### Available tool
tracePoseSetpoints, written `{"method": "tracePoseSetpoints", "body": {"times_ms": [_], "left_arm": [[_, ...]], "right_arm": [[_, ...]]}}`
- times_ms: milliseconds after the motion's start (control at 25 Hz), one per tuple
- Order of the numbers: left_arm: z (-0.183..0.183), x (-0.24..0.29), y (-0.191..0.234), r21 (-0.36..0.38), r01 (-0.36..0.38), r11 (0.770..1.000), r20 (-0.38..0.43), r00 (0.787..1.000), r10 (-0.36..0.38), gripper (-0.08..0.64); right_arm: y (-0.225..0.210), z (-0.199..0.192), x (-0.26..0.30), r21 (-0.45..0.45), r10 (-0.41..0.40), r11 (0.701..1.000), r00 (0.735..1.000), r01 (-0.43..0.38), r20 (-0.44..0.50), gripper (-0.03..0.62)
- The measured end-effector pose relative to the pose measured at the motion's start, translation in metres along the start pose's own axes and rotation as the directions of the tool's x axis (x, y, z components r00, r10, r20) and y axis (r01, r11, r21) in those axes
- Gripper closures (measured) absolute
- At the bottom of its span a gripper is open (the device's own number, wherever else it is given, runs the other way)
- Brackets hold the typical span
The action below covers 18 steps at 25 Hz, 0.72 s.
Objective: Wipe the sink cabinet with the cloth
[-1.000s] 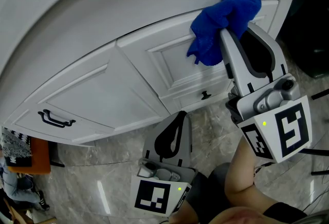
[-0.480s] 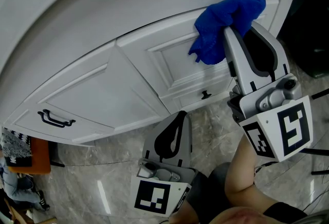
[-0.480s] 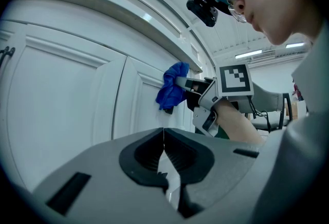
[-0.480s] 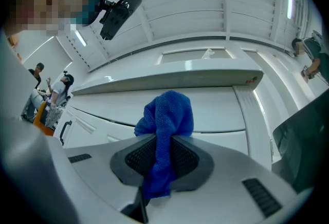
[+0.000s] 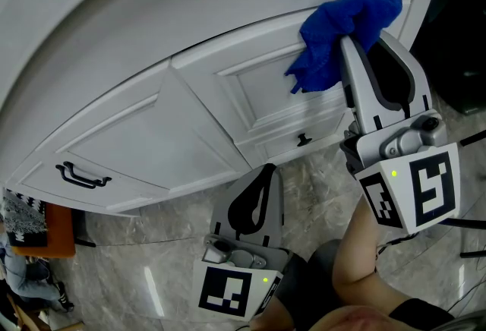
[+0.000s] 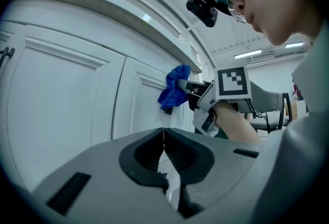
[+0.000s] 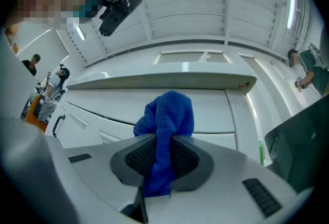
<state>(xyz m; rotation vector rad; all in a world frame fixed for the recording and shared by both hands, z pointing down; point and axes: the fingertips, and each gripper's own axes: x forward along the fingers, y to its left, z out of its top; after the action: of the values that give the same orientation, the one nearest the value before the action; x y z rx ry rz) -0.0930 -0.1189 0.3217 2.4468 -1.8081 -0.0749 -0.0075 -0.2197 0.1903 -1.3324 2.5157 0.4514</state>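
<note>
A blue cloth [image 5: 345,29] is bunched against the upper right of the white sink cabinet [image 5: 152,132], on its right door panel. My right gripper [image 5: 357,37] is shut on the cloth [image 7: 167,130], which sticks out past the jaws and hangs down between them. In the left gripper view the cloth [image 6: 175,92] shows pressed on the cabinet door [image 6: 61,110] with the right gripper [image 6: 187,87] behind it. My left gripper [image 5: 266,170] hangs low in front of the cabinet base, jaws closed together with nothing in them [image 6: 163,138].
A black handle [image 5: 82,178] sits on the left door and a small black knob [image 5: 304,141] on the lower drawer. The countertop edge [image 7: 164,81] overhangs the doors. Marble floor [image 5: 152,246] lies below. A dark opening [image 5: 459,33] is right of the cabinet.
My right gripper has slid the cloth to the right and slightly up along the cabinet's top rail. The left gripper has stayed still.
</note>
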Motion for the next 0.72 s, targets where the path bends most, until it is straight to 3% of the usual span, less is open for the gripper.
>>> {"method": "tracePoseSetpoints", "body": {"times_ms": [320,720], "left_arm": [[0.0,0.0,-0.001,0.001,0.003,1.0,-0.001,1.0,-0.003,0.554],[-0.001,0.003,-0.003,0.0,0.01,1.0,0.001,1.0,-0.01,0.554]], "right_arm": [[-0.007,0.0,-0.002,-0.039,-0.036,0.999,0.999,0.036,-0.003,0.516],[-0.038,-0.01,-0.011,-0.12,-0.167,0.979,0.986,0.165,-0.011,0.515]]}}
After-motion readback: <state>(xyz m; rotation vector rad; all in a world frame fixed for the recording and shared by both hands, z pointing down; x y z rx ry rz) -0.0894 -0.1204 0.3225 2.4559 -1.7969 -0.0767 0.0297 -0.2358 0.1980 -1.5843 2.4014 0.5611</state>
